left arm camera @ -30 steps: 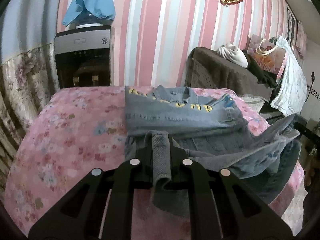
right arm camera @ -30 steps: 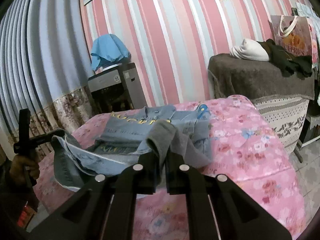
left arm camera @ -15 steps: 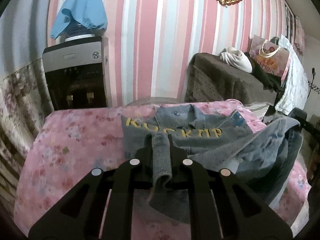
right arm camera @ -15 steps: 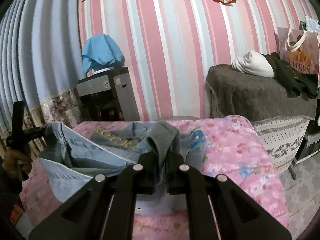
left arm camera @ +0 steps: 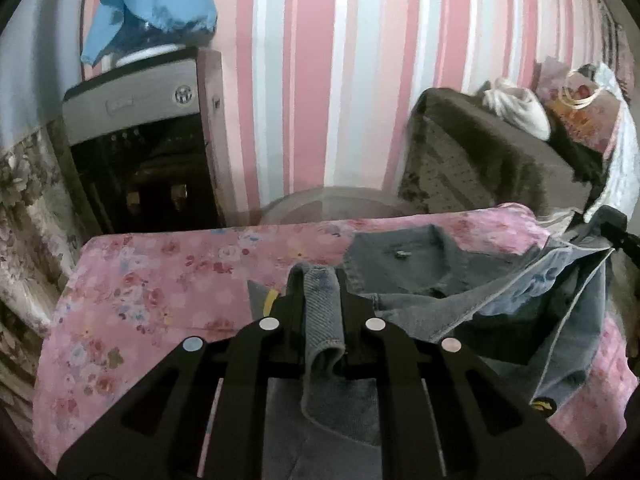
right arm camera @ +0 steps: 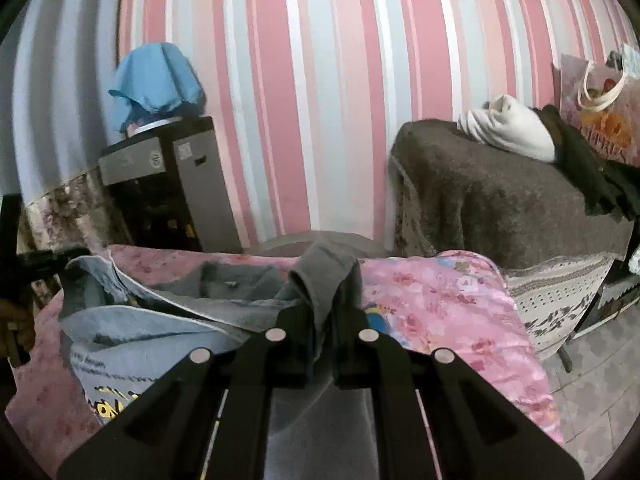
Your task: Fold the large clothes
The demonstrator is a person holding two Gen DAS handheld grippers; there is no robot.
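across the pink floral bedspread (left arm camera: 160, 288) lies a denim jacket (left arm camera: 404, 268), its collar toward the striped wall and its long axis running from that collar back toward the grippers. the near part is lifted off the bed and carried over the far part, probably to bring hem up to collar for a crosswise fold. the raised edge spans between the two tools and sags in the middle, so both ends look held level to keep the fold line straight. the left gripper (left arm camera: 322, 312) is clenched on a bunched strip of denim at the left end of that edge. the right gripper (right arm camera: 326, 312) is likewise clamped on a grey-blue fold of jacket cloth at the right end.
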